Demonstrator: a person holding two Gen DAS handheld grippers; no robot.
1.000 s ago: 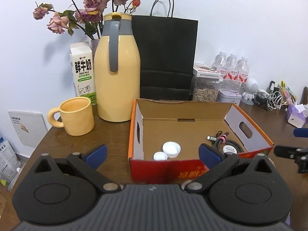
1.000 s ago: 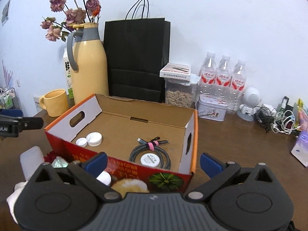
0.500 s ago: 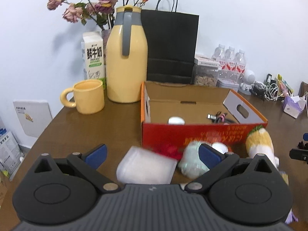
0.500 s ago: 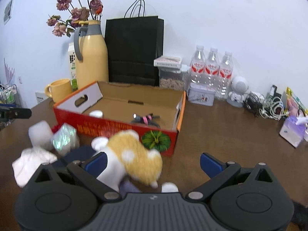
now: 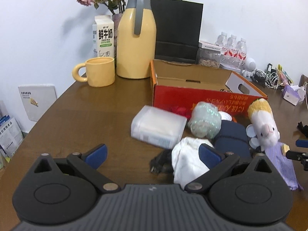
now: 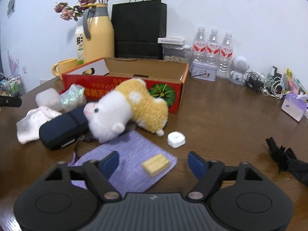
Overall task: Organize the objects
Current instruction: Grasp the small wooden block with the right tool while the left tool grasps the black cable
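Right claw (image 6: 153,160), lower centre of frame, is closing with nothing pinched; a yellow block (image 6: 155,164) on the purple cloth (image 6: 132,161) lies between its fingers. Left claw (image 5: 152,152) stands spread and empty. The red box (image 6: 134,88) sits mid-frame on the surface (image 6: 231,119), plush toy (image 6: 130,107) against its front.
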